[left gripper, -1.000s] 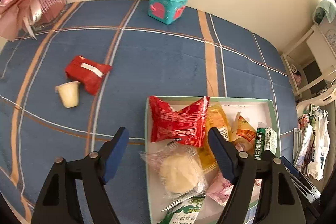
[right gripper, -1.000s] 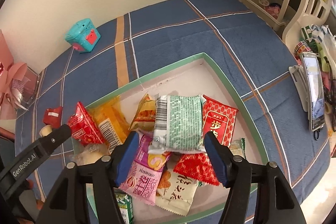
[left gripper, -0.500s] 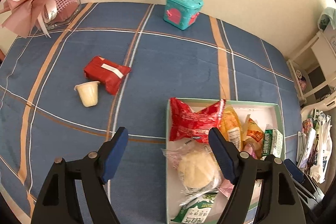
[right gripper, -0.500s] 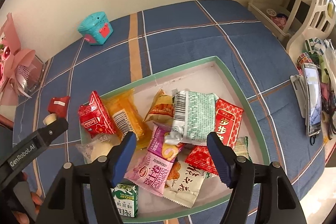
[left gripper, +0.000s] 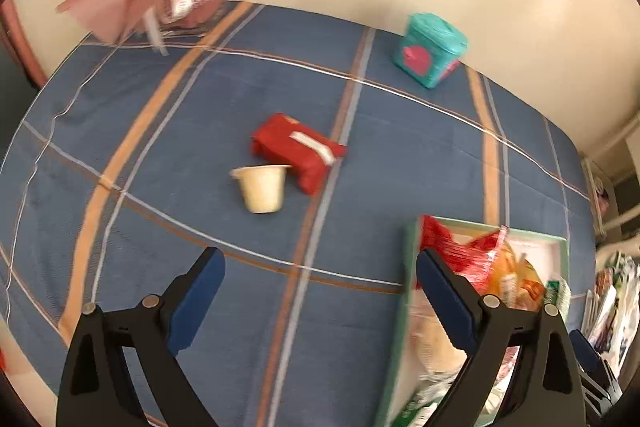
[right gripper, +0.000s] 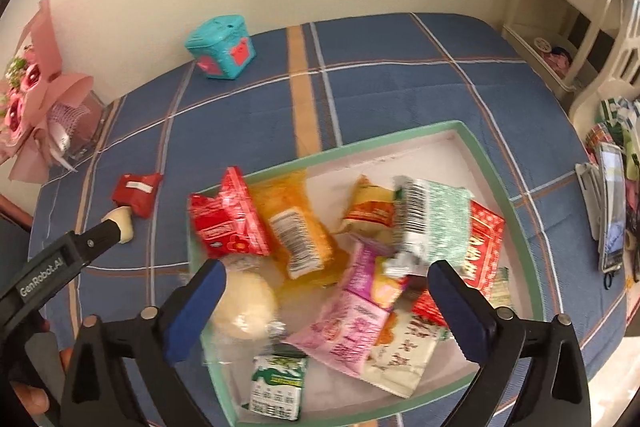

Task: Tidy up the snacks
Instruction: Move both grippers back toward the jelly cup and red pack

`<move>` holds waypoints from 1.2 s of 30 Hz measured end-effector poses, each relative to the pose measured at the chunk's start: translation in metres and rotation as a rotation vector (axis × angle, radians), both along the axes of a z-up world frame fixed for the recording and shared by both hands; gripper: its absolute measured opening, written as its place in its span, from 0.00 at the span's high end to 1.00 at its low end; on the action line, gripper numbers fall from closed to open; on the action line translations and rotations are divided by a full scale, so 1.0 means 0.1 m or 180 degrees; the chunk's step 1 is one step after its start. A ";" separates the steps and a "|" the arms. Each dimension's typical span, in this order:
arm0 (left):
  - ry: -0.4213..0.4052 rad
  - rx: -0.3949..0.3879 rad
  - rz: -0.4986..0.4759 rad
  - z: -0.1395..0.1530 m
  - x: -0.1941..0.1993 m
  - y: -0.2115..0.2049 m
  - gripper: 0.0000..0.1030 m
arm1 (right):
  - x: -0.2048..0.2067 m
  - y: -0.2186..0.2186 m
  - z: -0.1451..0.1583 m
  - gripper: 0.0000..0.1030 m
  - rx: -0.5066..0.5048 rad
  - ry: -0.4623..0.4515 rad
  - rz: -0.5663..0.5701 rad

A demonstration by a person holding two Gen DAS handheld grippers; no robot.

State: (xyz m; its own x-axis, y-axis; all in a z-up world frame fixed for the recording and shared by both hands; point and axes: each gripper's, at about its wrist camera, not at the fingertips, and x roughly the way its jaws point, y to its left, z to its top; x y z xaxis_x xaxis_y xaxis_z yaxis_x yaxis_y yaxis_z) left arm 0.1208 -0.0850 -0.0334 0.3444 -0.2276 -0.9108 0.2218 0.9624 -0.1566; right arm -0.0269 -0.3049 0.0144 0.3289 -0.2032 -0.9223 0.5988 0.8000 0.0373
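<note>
Two snacks, a red packet (left gripper: 298,151) and a cup (left gripper: 262,187), lie touching on the blue plaid cloth (left gripper: 200,131), well apart from the green-rimmed tray (right gripper: 496,171) of packets. Left gripper (left gripper: 320,291) and right gripper (right gripper: 326,301) both point steeply down, jaws just opening wide, gripping nothing.
</note>
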 end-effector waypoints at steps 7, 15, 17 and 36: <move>-0.0028 -0.0030 0.0364 0.00 0.15 0.43 0.06 | 0.17 0.28 -0.01 0.00 0.0037 -0.0085 0.0159; -0.0093 -0.0094 0.0715 0.01 0.29 0.91 0.06 | 0.41 0.67 -0.06 0.00 0.0042 -0.0065 0.0434; -0.0096 -0.0113 0.0780 0.00 0.32 1.01 0.06 | 0.46 0.76 -0.09 0.00 0.0055 -0.0062 0.0485; -0.0071 -0.0133 0.1036 -0.11 0.49 1.47 0.06 | 0.87 1.49 -0.33 0.00 0.0056 -0.0103 0.1000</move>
